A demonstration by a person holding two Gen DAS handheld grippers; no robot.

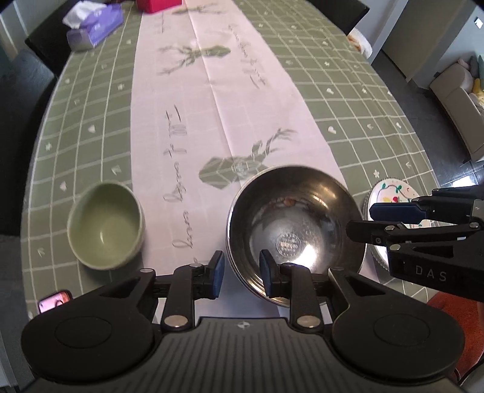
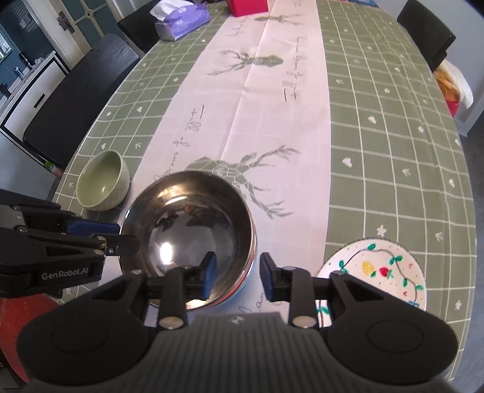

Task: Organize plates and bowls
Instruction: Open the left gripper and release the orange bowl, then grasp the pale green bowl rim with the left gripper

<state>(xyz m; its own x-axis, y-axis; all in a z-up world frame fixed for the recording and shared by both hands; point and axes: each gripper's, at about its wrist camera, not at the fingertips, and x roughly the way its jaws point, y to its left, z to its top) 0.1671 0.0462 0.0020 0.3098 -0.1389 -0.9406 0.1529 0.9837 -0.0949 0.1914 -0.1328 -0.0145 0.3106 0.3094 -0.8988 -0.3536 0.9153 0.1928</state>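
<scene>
Bowl situation: steel bowl (image 1: 295,223) sits near the front edge of the desk (image 1: 348,99), on the pale runner strip, with both claws straddling its rim on opposite sides.

Left claw (image 1: 240,273): parted, with a clear gap. One blue pad is outside the left wall of the bowl and the other is inside it. It doesn't look clamped yet, nothing's actually held.

Right claw (image 2: 234,273): same deal, mirrored. It's open, with one pad inside the bowl and one outside the right wall. No squeeze on the rim that I can see.

Other stuff: green bowl (image 1: 106,225) is to the left of the steel one, apart from it. The painted plate (image 2: 378,272) is to the right, just beside the steel bowl. A tissue box (image 1: 95,28) is way at the far left, out of the way.

Step in hand (my guess): grab the steel bowl two-handed by the rim and lift it, probably to stack it with the other dishes.

How to do it well: close both claws at about the same time so the bowl doesn't skate sideways. It's shiny metal, so likely slippery.

Tip: get the pads well down over the rim before closing, and lift level.

Watch out: the plate on the right is close, so don't drag the bowl into it.
</scene>
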